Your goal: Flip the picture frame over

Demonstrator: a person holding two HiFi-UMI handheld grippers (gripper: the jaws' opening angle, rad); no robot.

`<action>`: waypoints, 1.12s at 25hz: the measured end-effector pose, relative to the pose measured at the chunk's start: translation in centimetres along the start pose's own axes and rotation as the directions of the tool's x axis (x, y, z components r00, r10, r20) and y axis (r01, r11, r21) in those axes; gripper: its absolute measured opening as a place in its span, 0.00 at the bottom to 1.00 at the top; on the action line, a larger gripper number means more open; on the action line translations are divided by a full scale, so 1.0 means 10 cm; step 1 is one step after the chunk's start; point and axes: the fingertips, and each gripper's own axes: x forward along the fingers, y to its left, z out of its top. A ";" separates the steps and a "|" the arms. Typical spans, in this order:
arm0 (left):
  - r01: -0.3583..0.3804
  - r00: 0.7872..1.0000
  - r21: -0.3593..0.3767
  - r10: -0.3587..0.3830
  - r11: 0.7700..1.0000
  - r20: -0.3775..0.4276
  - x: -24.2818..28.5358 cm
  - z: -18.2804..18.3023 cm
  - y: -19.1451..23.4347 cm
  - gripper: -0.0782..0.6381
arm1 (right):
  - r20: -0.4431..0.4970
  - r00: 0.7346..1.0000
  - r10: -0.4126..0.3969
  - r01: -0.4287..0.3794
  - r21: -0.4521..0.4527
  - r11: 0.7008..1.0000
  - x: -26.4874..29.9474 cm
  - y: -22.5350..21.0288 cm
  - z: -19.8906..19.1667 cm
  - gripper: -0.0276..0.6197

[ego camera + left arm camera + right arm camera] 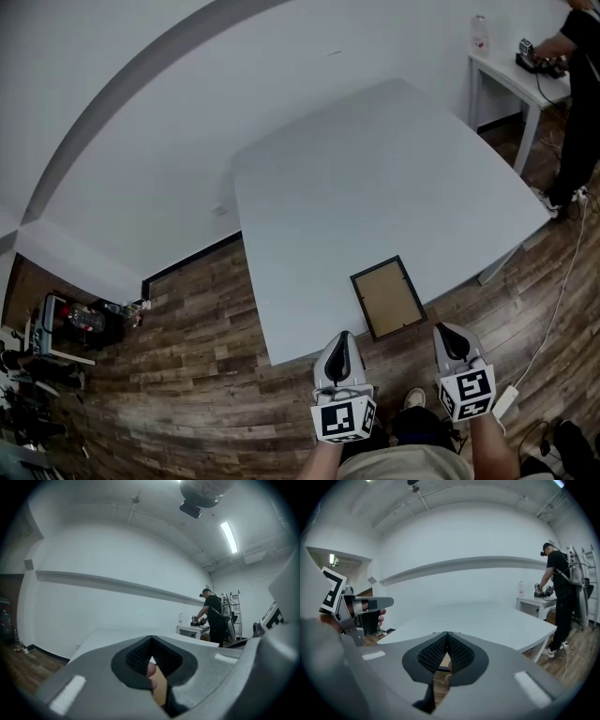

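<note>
Counting one picture frame, lying flat on the pale grey tabletop, close to the near edge and slightly skewed to it. Dark border, tan panel facing up; front or back, cannot tell.

Counting two tools, both held low just short of the near tabletop edge and apart from the frame. Left tool just below and left of the frame's near corner, pointing forward over the floor. Right tool just right of that corner, at about the same height. Frame sitting between the two tips and a little beyond them. One marker cube on the back of the left tool, a second one on the right. Forearms reaching forward side by side, roughly parallel.

Seen along the left tool: jaw tips pressed together, nothing clamped. Seen along the right tool: tips likewise meeting, gripping nothing, with the left tool showing off to its side.

Also counting one white side table at the far right, one bottle on it, one person in dark clothes standing at it, and one white cable trailing over the wood floor.
</note>
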 end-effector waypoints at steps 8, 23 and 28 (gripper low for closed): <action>0.018 1.000 -0.013 -0.018 1.000 0.000 0.10 -0.04 0.13 0.11 | 0.031 0.999 0.036 -0.044 0.363 0.931 0.25 -0.02 -0.25 0.08; 0.029 0.999 -0.019 -0.029 0.999 -0.013 0.12 -0.03 0.28 0.11 | 0.073 0.997 0.036 -0.080 0.959 0.272 0.73 -0.09 -1.42 0.49; 0.030 0.999 -0.003 -0.030 1.000 -0.020 0.14 -0.05 0.27 0.11 | 0.156 0.987 0.040 -0.160 0.974 0.160 0.93 -0.13 -1.53 0.50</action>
